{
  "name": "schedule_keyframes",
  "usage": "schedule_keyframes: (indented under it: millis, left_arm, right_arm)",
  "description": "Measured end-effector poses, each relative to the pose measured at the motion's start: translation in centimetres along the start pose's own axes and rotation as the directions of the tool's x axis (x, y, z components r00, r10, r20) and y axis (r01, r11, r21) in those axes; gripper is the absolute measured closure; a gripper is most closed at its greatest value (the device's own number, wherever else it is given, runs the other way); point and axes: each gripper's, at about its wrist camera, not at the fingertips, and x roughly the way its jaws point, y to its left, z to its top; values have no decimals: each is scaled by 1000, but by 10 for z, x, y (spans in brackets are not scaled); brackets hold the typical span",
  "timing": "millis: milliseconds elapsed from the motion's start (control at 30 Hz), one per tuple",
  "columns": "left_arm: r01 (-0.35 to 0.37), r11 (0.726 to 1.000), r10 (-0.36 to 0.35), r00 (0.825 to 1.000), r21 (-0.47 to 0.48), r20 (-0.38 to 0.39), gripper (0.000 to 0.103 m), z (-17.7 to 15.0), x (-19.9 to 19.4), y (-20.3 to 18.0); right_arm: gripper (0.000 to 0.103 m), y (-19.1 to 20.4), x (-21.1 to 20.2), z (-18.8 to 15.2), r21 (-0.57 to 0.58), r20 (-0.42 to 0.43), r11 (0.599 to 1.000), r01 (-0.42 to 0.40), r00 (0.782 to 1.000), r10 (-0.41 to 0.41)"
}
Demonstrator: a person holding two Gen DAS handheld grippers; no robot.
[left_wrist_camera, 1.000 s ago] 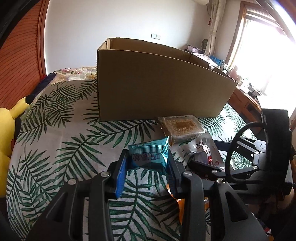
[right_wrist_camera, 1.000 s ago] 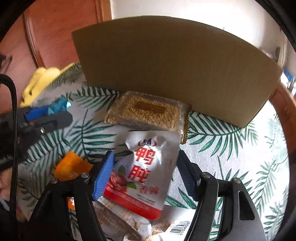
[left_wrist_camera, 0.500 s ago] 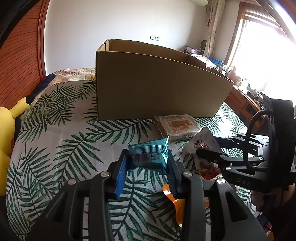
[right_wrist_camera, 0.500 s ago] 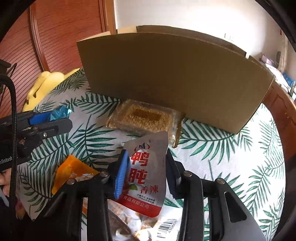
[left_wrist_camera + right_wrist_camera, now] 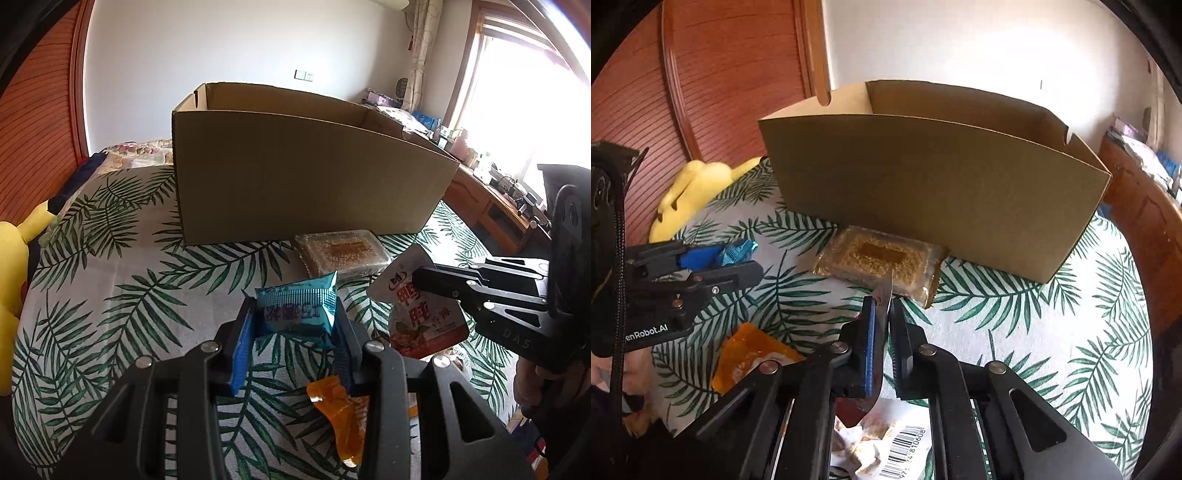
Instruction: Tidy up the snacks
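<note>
Already both were loaded: the left gripper (image 5: 295, 332) clenched a blue packet (image 5: 297, 314), the right gripper (image 5: 882, 314) pinched a thin pouch (image 5: 424, 314) edge-on; both looked light, floppy, slippery film.

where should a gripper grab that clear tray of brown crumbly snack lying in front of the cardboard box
Grip the clear snack tray across its short width at the near edge, coming from above and the front. It lies flat on the leaf-print cover with its far edge close against the cardboard box, so the back is blocked. Both the left gripper and right gripper already hold packets.
</note>
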Motion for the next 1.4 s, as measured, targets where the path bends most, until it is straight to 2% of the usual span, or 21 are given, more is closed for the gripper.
schedule_keyframes:
  millis: [133,600,1067,1400]
  left_arm:
    - [-2,1000,2,1000,4,1,66,1,0,-2]
    - [0,999,-1,999,40,34,66,17,-7,-13]
    - [-32,988,13,992,148,126,66,76,-20,-33]
    - [-58,979,25,985,194,171,66,121,-4,-34]
  right_arm:
    - [102,3,-6,2,-6,27,1000,2,1000,-2]
    - [103,2,-29,13,-29,92,999,32,995,-29]
    - [103,-9,-64,64,-93,207,992,86,976,-66]
    - [103,-17,-74,108,-135,288,983,125,954,-81]
